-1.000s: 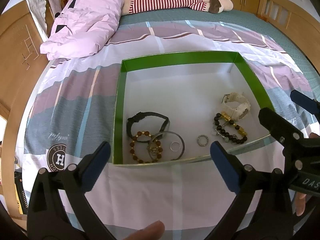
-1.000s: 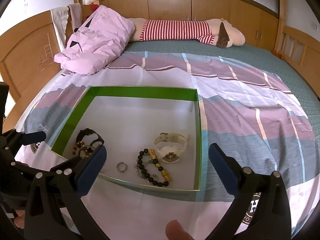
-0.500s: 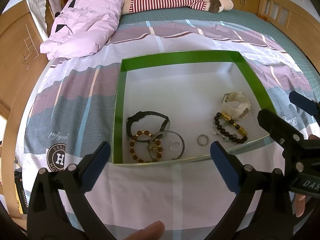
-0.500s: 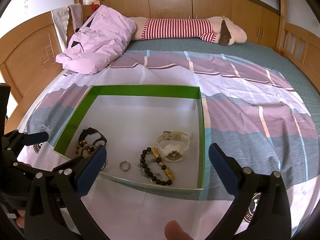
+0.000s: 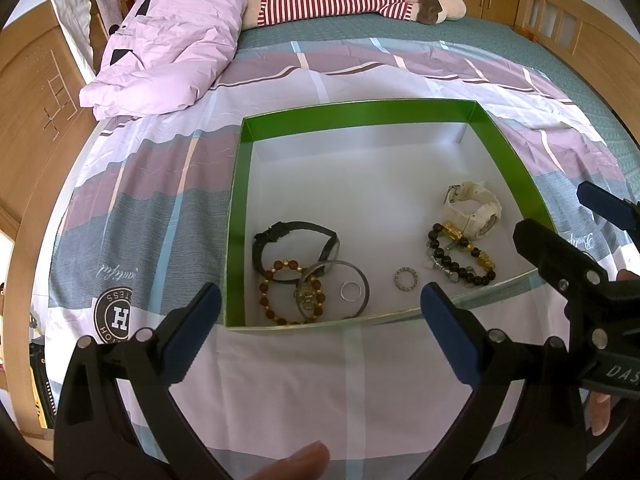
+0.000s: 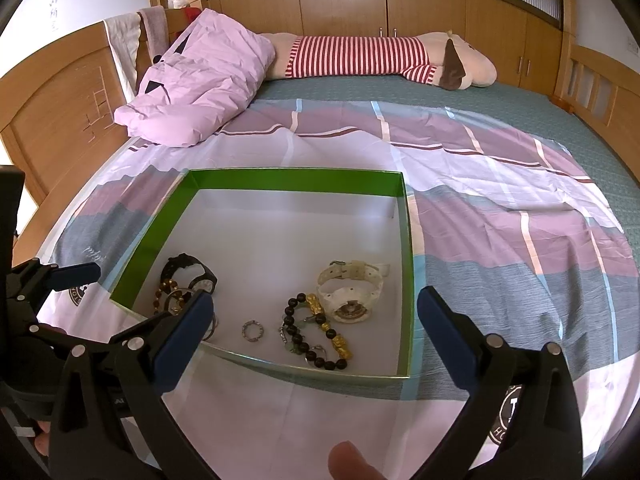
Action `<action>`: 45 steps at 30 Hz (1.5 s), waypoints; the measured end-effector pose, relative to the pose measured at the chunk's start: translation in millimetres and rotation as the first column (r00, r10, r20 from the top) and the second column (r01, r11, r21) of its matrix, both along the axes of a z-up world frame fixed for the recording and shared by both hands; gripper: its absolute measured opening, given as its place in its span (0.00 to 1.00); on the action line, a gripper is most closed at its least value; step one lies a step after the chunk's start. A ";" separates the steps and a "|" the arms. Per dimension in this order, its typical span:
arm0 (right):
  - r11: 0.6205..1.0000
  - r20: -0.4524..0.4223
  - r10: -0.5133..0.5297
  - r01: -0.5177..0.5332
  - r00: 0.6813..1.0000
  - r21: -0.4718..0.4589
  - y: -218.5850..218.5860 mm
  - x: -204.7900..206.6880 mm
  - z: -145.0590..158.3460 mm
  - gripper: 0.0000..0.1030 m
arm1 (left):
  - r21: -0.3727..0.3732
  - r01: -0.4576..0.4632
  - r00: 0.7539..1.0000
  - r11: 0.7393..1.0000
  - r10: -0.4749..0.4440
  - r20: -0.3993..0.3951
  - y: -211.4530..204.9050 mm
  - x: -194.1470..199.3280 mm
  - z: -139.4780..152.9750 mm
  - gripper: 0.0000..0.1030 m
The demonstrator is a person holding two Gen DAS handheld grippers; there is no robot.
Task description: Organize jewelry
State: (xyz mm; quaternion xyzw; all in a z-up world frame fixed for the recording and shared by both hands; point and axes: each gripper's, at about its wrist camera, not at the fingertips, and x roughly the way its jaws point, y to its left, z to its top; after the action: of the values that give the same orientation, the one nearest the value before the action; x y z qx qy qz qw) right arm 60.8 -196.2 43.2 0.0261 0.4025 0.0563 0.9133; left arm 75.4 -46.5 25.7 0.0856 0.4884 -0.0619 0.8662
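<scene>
A shallow green-walled box (image 5: 360, 114) (image 6: 296, 180) lies on the bed. On its white floor are a black watch (image 5: 296, 240) (image 6: 188, 270), a brown bead bracelet (image 5: 280, 292), a metal bangle (image 5: 352, 276), a small ring (image 5: 351, 291), a sparkly ring (image 5: 406, 279) (image 6: 253, 330), a black-and-gold bead bracelet (image 5: 460, 256) (image 6: 316, 334) and a white watch (image 5: 474, 210) (image 6: 350, 288). My left gripper (image 5: 320, 330) hangs open before the box's near wall. My right gripper (image 6: 314, 334) is open too, above the near right corner, holding nothing.
A striped purple, grey and white sheet (image 6: 480, 184) covers the bed. A pink pillow (image 5: 168, 40) and a long plush toy in a red-striped shirt (image 6: 360, 58) lie at the head. Wooden bed frames (image 5: 32, 92) stand at left and right. A fingertip (image 5: 296, 464) shows at the bottom.
Both grippers stay open and nearly still. The right wrist view has drifted slightly, with the box sitting a little further right and lower.
</scene>
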 end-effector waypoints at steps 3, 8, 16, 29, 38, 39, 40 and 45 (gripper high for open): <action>1.000 0.000 0.003 -0.003 1.000 0.000 0.2 0.1 0.4 0.99 | -0.001 0.001 1.000 1.000 -0.001 -0.003 0.2 0.4 -0.2 0.98; 1.000 -0.001 0.005 -0.005 1.000 0.002 0.3 0.6 0.3 0.99 | 0.000 0.000 1.000 1.000 0.000 -0.001 -0.3 0.6 0.2 0.98; 1.000 -0.003 0.007 -0.007 1.000 0.003 0.5 0.8 0.2 0.99 | 0.001 0.001 1.000 1.000 -0.001 -0.002 -0.4 0.9 0.2 0.98; 1.000 -0.004 0.008 -0.008 1.000 0.003 1.2 0.5 0.0 0.99 | 0.001 0.002 1.000 1.000 -0.002 -0.004 -0.2 0.3 -0.5 0.98; 1.000 -0.004 0.011 -0.011 1.000 0.003 2.9 -0.8 -0.3 0.99 | 0.001 0.001 1.000 1.000 -0.001 -0.009 1.4 -1.3 -2.5 0.98; 1.000 -0.001 0.008 -0.008 1.000 0.002 1.8 -0.5 0.2 0.99 | 0.000 0.002 1.000 1.000 -0.002 -0.010 1.9 -0.3 -3.4 0.98; 1.000 0.010 -0.001 0.000 1.000 0.007 0.3 -1.4 1.4 0.99 | -0.002 0.001 1.000 1.000 -0.001 -0.011 3.0 0.0 -3.4 0.98; 0.978 0.059 -0.162 0.153 0.985 0.140 -60.3 -1.0 19.3 0.99 | -0.051 -0.044 0.997 0.998 0.047 0.054 24.8 -6.2 16.6 0.98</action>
State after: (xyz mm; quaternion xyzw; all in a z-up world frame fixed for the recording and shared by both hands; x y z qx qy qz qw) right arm 59.9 -256.5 62.5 0.1174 0.3620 0.0116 0.9247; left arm 69.2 -21.7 42.3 0.0546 0.4646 -0.0517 0.8823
